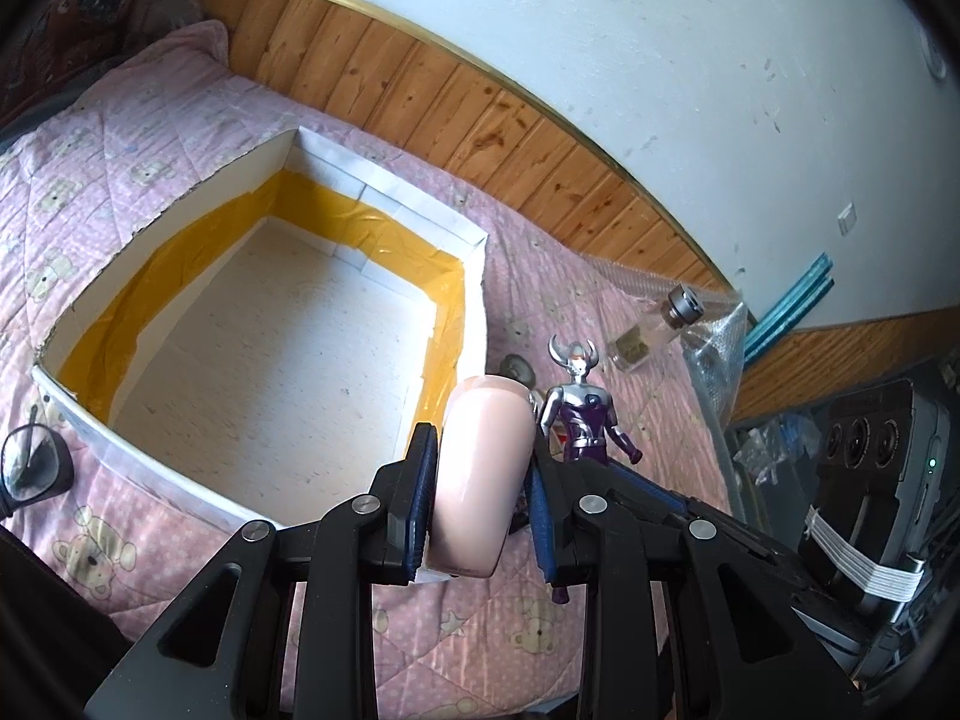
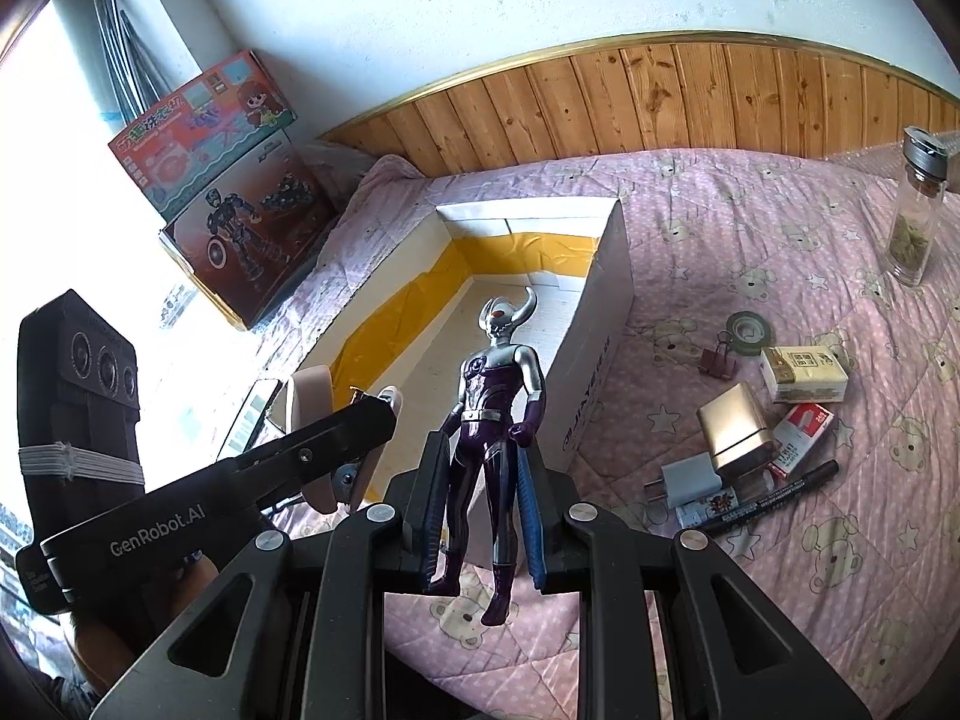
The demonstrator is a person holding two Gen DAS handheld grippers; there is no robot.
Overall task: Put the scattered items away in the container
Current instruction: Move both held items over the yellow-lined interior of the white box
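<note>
An open white box with yellow tape inside lies on the pink bedspread; it also shows in the right wrist view. My left gripper is shut on a pale pink case, held by the box's near right corner. My right gripper is shut on a silver and purple horned toy figure, held upright near the box's front corner. The figure also shows in the left wrist view. The left gripper with the pink case shows at the left of the right wrist view.
Scattered on the bedspread to the right: a tape roll, binder clip, tissue pack, gold power bank, white charger, red-white box, marker, glass jar. Glasses lie left of the box. Toy boxes stand far left.
</note>
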